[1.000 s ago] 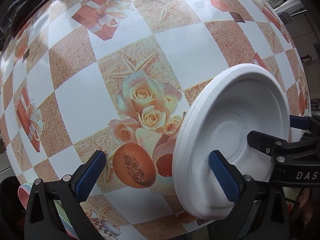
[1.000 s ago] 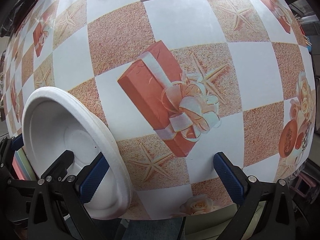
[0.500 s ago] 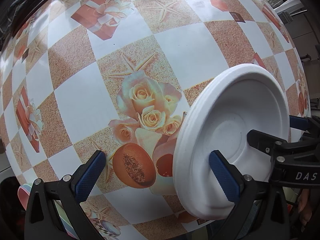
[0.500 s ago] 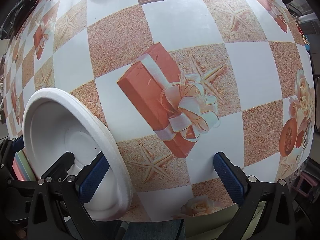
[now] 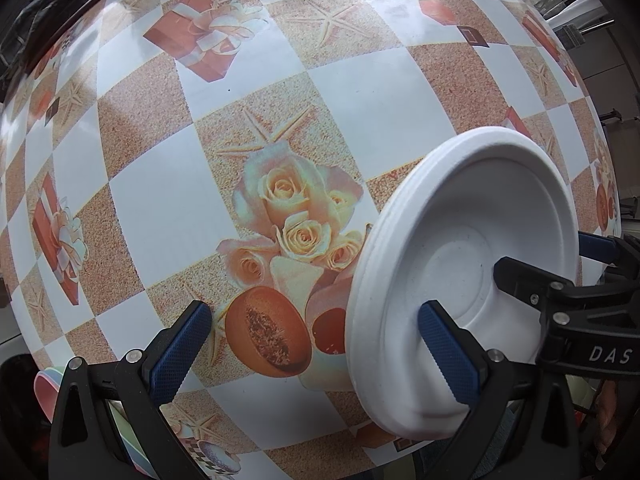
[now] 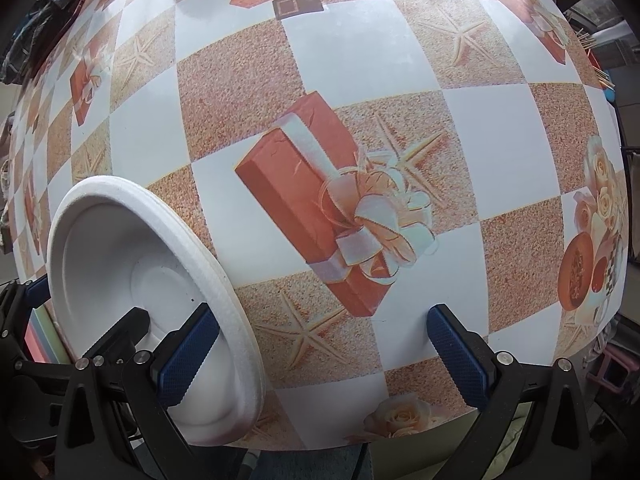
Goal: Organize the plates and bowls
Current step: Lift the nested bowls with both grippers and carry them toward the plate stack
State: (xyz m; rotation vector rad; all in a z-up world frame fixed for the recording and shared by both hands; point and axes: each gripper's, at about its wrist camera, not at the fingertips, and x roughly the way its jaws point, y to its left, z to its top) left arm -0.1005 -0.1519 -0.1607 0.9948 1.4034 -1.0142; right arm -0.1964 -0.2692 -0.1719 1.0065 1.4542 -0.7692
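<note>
A stack of white foam plates (image 5: 472, 240) lies near the table's front edge, between my two grippers; it also shows in the right wrist view (image 6: 116, 256). My left gripper (image 5: 316, 344) is open, its right finger (image 5: 448, 348) over the plates' hollow. My right gripper (image 6: 320, 348) is open, its left finger (image 6: 188, 352) over the same plates, and it shows at the right of the left wrist view. Neither holds anything.
The table wears a checked cloth (image 5: 340, 88) printed with roses, gift boxes and starfish. Pastel coloured plates (image 5: 48, 384) show at the lower left of the left wrist view and at the lower left edge of the right wrist view (image 6: 40, 340). The table's front edge is close below both grippers.
Almost nothing: both grippers stay open around the white plates, with only a slight drift of the views.
</note>
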